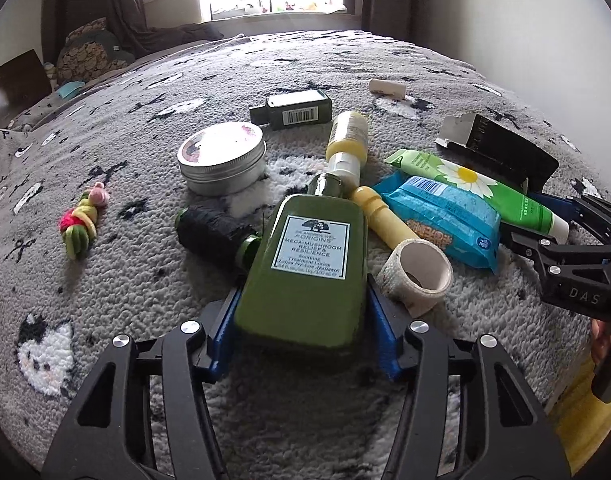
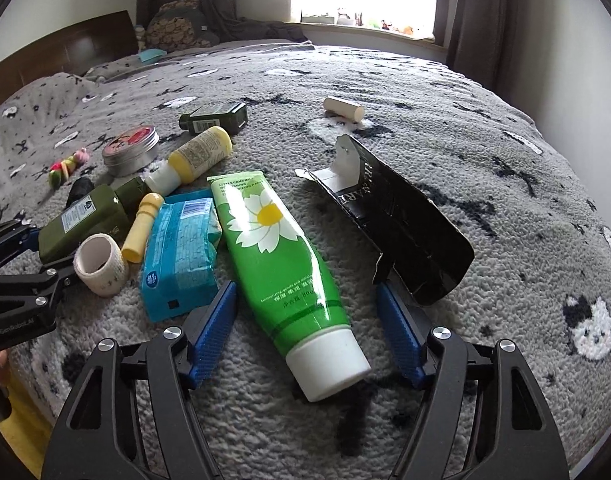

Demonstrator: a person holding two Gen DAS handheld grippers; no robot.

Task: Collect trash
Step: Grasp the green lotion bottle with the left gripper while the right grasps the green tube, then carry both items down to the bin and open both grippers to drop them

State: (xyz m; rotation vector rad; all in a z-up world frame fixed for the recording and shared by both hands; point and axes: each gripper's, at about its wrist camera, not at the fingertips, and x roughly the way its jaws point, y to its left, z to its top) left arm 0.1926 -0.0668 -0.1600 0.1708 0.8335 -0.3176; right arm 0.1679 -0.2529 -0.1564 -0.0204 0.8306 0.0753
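The left gripper (image 1: 301, 344) has its blue fingers (image 1: 225, 332) closed against the two sides of the large olive green lotion bottle (image 1: 305, 264), which lies flat on the grey bed blanket (image 1: 145, 300) with its label up and its neck pointing away. The right gripper (image 2: 309, 328) is spread wide, its blue fingers (image 2: 213, 328) standing on either side of the lower end of the green daisy tube (image 2: 277, 248) without touching it; the tube lies on the blanket with its white cap (image 2: 329, 364) toward the camera. Counted across the bed: two dark green bottles, the large one in the left fingers and a smaller one (image 1: 293, 110) farther back; one yellow bottle (image 1: 347, 140) with a white cap, touching the large bottle's neck; one round metal tin (image 1: 221, 158); one spool of black thread (image 1: 213, 236) against the large bottle's left side; one cream wooden handle (image 1: 385, 218); one roll of white tape (image 1: 417, 276) just right of the large bottle; one blue wipes packet (image 2: 181, 256) just beside the tube; one torn black carton (image 2: 401, 220) right of the tube; one small white cylinder (image 2: 343, 109) far back; and one small colourful knitted toy (image 1: 83, 220) off to the left.
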